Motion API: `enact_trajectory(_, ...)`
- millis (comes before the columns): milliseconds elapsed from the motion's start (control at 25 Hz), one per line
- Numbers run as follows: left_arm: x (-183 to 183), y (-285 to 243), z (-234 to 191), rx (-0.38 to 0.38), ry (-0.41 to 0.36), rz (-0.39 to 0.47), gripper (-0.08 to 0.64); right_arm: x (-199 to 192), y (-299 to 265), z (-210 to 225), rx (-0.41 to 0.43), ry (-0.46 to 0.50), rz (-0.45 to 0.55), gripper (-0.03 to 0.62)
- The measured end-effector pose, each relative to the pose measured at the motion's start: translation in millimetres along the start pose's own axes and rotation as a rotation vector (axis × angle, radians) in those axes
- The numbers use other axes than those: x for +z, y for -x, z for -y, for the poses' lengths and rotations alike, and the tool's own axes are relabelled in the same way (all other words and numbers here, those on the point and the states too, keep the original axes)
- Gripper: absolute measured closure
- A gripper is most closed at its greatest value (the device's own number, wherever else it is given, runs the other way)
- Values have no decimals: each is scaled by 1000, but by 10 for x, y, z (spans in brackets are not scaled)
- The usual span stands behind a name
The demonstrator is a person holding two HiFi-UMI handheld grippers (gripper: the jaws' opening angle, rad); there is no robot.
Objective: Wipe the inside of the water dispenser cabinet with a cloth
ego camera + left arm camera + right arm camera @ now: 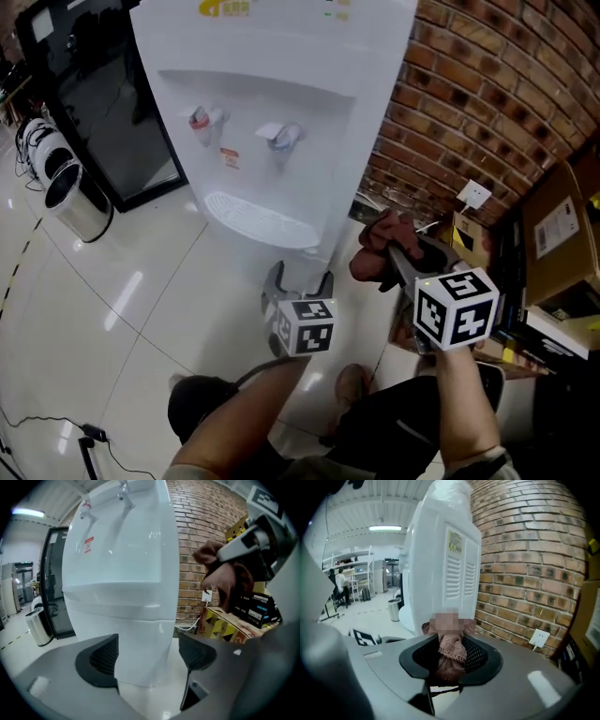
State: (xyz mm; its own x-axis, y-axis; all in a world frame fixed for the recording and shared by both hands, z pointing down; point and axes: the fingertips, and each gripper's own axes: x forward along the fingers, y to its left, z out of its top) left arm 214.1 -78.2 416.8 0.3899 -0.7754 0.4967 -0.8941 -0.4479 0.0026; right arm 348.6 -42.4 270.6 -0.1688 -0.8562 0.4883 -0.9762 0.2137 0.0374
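The white water dispenser [272, 112] stands against the brick wall, two taps above its drip tray. Its lower cabinet front [140, 644] is a plain white panel, and the inside is not in sight. My left gripper [298, 281] is open, low in front of that panel. The panel shows between its jaws [147, 656], which grip nothing. My right gripper [398, 258] is to the right at the dispenser's side, shut on a bunched brown cloth [380, 248]. The cloth [450, 651] fills the gap between the right gripper's black pads [476, 656]. The left gripper view shows the cloth [225, 573] at upper right.
A brick wall [478, 103] with a wall socket [475, 195] runs behind and to the right. Cardboard boxes [558, 234] are stacked at the right. A metal bin [75, 202] and a dark glass-fronted cabinet [112, 112] stand at the left. A cable [56, 427] lies on the glossy tiled floor.
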Motion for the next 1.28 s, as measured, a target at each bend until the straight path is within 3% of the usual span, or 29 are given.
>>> enact_trajectory(80,-12,-48,50,-15,9,-4,166,61,81,-46,-20,-28,39,453)
enact_trajectory(160,20,-87,132,-26,4,12,161,3,86,-61,-33,2,46,453)
enact_trajectory(480,51,-240,-11,49,-4,21,160,-163,33,-240,25,87,18,453)
enact_trajectory(840,-53,-98,-49,-18,-20,-24,172,-115,149,-304,20,136,35,453)
enact_trajectory(1160,-262,414,-231,-48,-219,-67,195,41,275,-444,15,157,79,453)
enact_trajectory(1280,-379,641,-360,-44,-245,-68,195,128,261,-608,20,188,89,453)
